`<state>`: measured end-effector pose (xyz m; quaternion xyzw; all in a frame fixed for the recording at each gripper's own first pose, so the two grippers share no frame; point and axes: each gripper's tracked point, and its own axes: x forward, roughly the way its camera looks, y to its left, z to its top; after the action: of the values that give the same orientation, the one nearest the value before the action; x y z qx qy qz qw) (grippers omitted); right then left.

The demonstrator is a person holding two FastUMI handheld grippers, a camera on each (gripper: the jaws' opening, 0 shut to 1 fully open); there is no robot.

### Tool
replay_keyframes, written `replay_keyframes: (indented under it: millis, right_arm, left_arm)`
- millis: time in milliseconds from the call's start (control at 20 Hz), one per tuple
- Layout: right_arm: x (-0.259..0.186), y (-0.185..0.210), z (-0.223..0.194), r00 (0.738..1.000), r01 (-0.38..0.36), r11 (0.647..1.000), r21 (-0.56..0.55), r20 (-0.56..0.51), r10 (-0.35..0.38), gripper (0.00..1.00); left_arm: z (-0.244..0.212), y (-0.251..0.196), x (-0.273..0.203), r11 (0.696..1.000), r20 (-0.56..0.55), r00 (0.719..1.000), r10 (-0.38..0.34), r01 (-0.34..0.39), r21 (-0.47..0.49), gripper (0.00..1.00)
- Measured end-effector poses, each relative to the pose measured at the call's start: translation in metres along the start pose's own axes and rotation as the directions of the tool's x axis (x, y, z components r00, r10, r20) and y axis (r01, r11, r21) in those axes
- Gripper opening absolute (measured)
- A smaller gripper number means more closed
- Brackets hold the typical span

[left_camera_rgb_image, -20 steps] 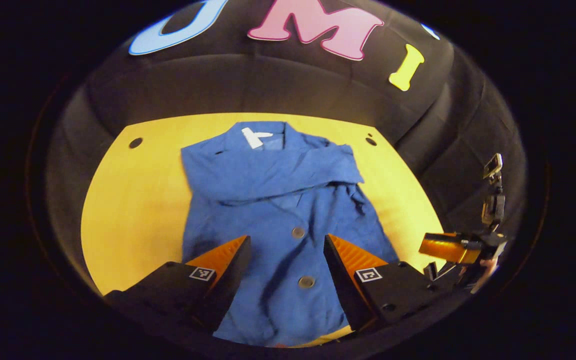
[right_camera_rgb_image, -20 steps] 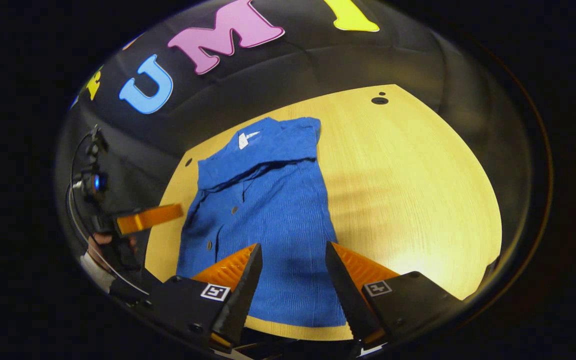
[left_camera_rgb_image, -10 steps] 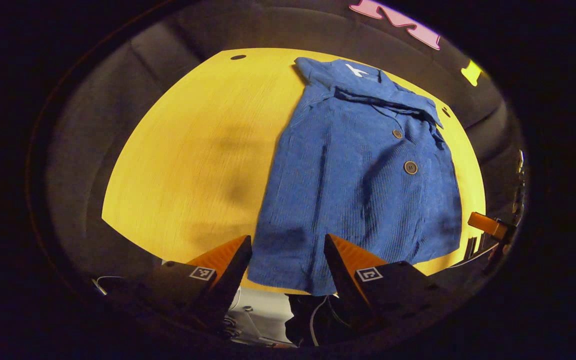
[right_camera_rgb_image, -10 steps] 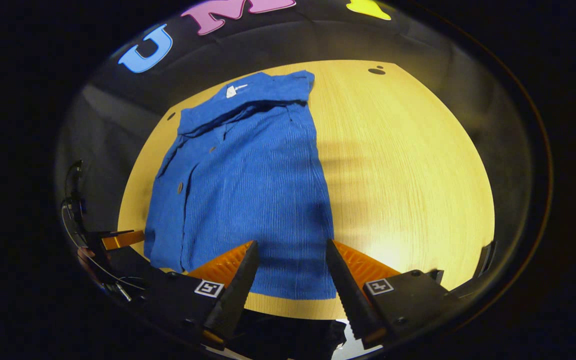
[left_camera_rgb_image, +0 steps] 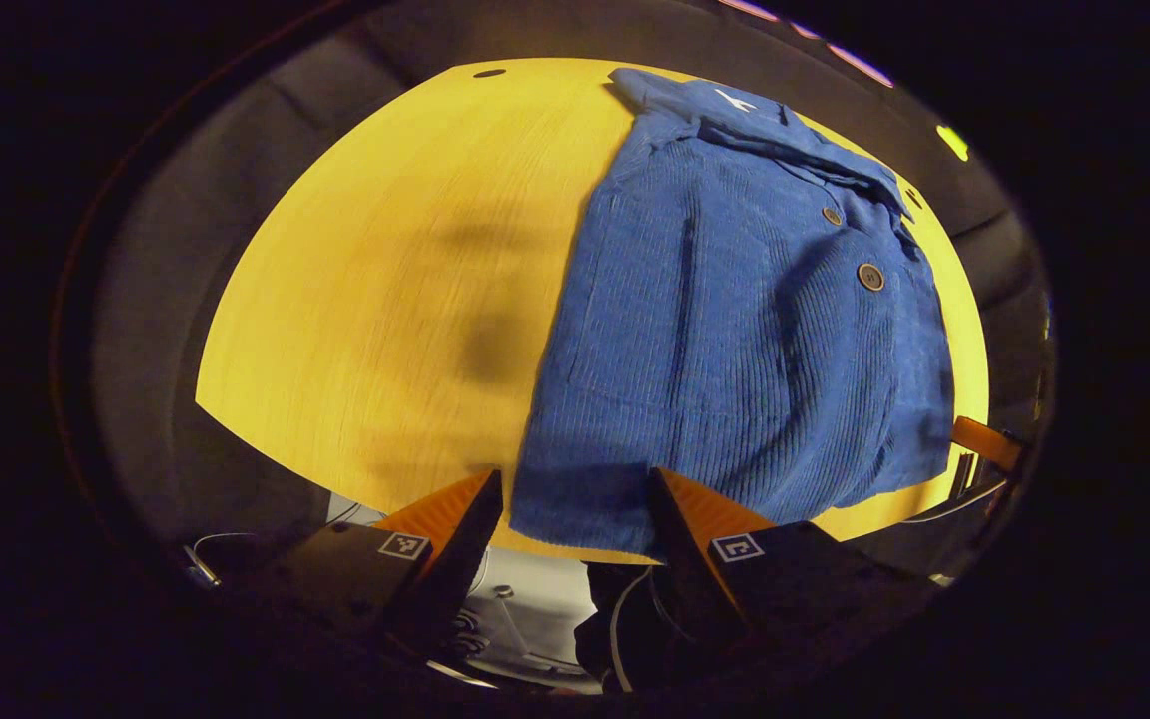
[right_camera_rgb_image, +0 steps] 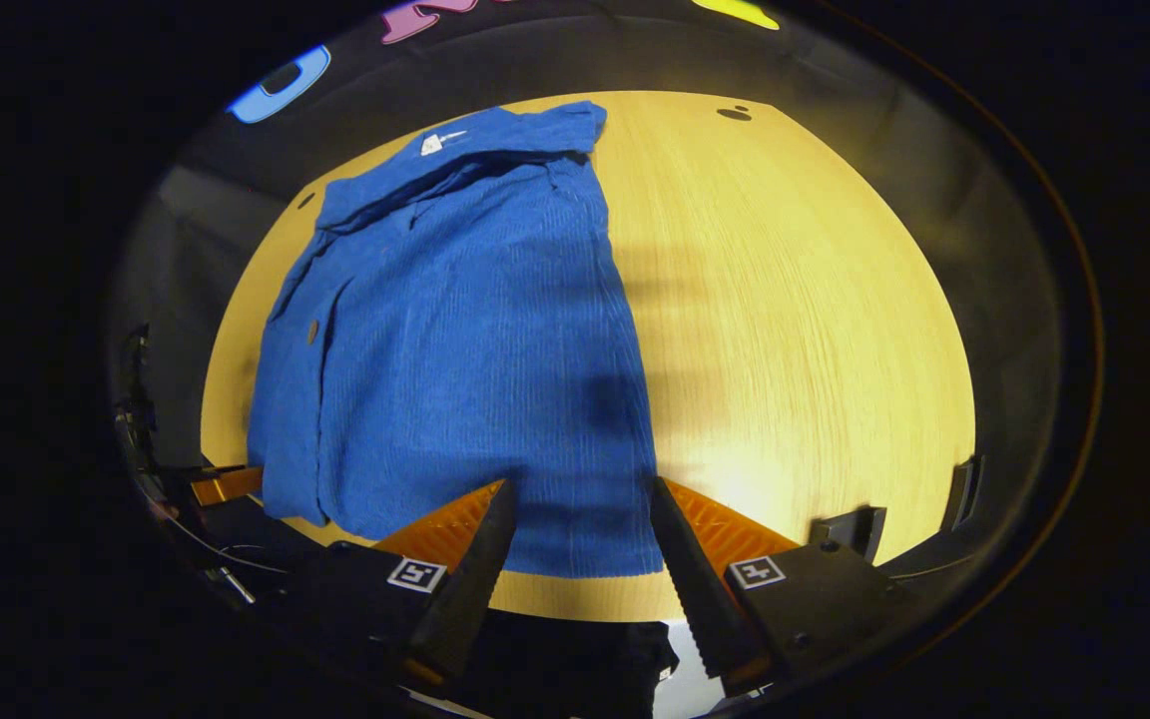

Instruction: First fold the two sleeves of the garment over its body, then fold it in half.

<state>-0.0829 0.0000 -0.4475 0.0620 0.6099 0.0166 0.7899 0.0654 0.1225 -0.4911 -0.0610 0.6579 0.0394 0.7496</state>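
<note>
Blue shirt [left_camera_rgb_image: 735,330] lay flat on the yellow table [left_camera_rgb_image: 385,300], its sleeves already folded over its body. Its long side ran away from the person, with the collar [right_camera_rgb_image: 465,150] far off and the hem near. The left gripper [left_camera_rgb_image: 575,499] and the right gripper [right_camera_rgb_image: 575,509] both hung spread wide at the hem corners, holding nothing, probably ready to pinch it and fold the shirt in half.

A yellow wooden table [left_camera_rgb_image: 375,280] is lying under warm light, with soft shadows falling across its bare grain. A dark round hole [right_camera_rgb_image: 734,113] is showing near its far edge. Thin cables [left_camera_rgb_image: 635,629] are hanging below its near edge. Dark cloth is enclosing the booth behind.
</note>
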Motion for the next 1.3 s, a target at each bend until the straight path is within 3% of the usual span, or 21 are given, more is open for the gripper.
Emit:
replay_keyframes:
  millis: [200,250,500,800,850,900,950,1050,1100,1150,1200,1300]
  right_arm:
    - [0.004,-0.003,-0.01,0.999,0.019,1.0,0.013,-0.03,-0.018,0.88]
    - [0.004,-0.004,-0.012,0.999,0.021,1.0,0.014,-0.034,-0.021,0.88]
    - [0.014,-0.011,-0.025,0.996,0.059,0.998,0.004,-0.071,-0.058,0.88]
    - [0.017,-0.01,-0.029,0.991,0.099,0.993,-0.059,-0.081,-0.104,0.87]
    - [0.017,-0.01,-0.03,0.99,0.104,0.993,-0.046,-0.086,-0.108,0.88]
    - [0.015,-0.009,-0.028,0.991,0.102,0.995,-0.023,-0.085,-0.104,0.87]
    - [0.019,-0.007,-0.031,0.99,0.098,0.995,-0.004,-0.099,-0.098,0.78]
    - [0.019,0.004,-0.029,0.993,0.069,0.997,0.045,-0.096,-0.064,0.35]
    - [0.022,0.006,-0.025,0.995,0.05,0.998,0.043,-0.088,-0.046,0.12]
    - [0.017,0.007,-0.025,0.995,0.049,0.998,0.047,-0.093,-0.044,0.12]
    - [0.021,0.008,-0.026,0.994,0.042,0.998,0.052,-0.099,-0.037,0.04]
    - [0.014,0.012,-0.022,0.996,0.012,0.996,0.085,-0.089,-0.004,0.03]
  left_arm:
    - [-0.001,0.0,0.004,1.0,-0.016,1.0,0.009,-0.008,0.018,0.82]
    - [-0.001,0.0,0.003,1.0,-0.019,1.0,0.009,-0.009,0.028,0.85]
    - [-0.002,-0.002,0.002,0.998,-0.051,0.999,0.011,-0.008,0.067,0.85]
    - [-0.005,-0.004,-0.001,0.998,-0.065,0.998,0.009,-0.005,0.062,0.84]
    - [-0.004,-0.009,-0.001,0.998,-0.065,0.998,0.007,-0.003,0.056,0.7]
    - [-0.005,-0.014,0.001,0.998,-0.062,0.998,-0.001,0.005,0.06,0.66]
    - [-0.003,-0.02,0.003,0.997,-0.051,0.999,-0.016,0.02,0.07,0.46]
    - [-0.003,-0.024,0.002,0.993,-0.04,0.999,-0.025,0.03,0.115,0.06]
    - [-0.004,-0.025,0.002,0.99,-0.028,0.999,-0.046,0.05,0.128,0.06]
    - [-0.001,-0.025,0.004,0.992,-0.014,0.997,-0.075,0.076,0.102,0.05]
    - [-0.003,-0.028,0.0,0.991,-0.036,0.992,-0.125,0.126,0.041,0.03]
    - [-0.005,-0.03,-0.007,0.977,-0.042,0.977,-0.21,0.209,-0.037,0.0]
